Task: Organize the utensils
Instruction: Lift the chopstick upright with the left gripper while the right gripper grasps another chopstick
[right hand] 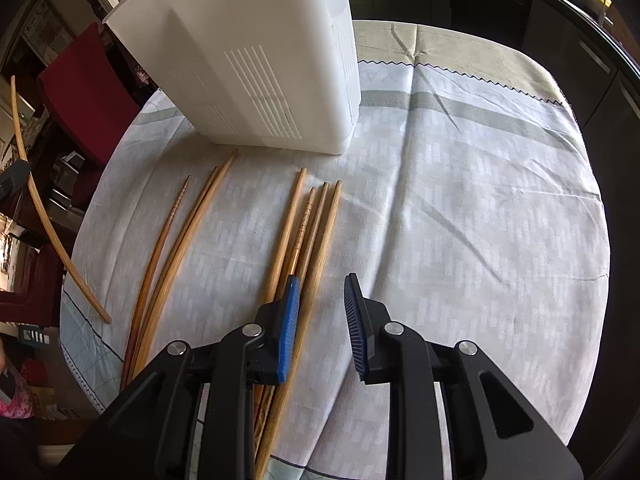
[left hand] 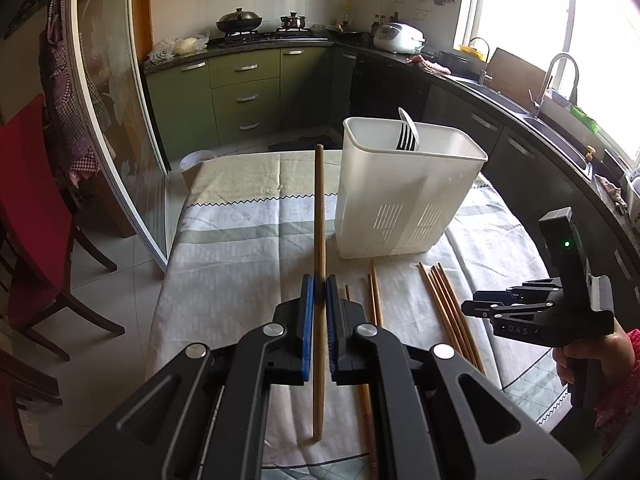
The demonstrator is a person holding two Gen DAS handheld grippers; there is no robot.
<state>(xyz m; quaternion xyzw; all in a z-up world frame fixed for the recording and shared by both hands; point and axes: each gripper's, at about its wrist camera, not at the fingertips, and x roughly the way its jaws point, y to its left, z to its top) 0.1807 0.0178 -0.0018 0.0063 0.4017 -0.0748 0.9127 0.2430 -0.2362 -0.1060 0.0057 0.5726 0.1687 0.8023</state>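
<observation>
Our left gripper (left hand: 319,300) pinches one smooth, round wooden chopstick (left hand: 319,240) between ribbed blue pads (left hand: 307,320), lifted near-upright above the cloth. Our right gripper (right hand: 322,320) hangs spread over four loose chopsticks (right hand: 308,232) lying parallel just before the slotted white plastic holder (right hand: 256,60).

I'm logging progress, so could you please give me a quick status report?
Left gripper shut on one chopstick, lifted. Right gripper open, empty, over loose chopsticks. White holder has fork. Path clear.
</observation>
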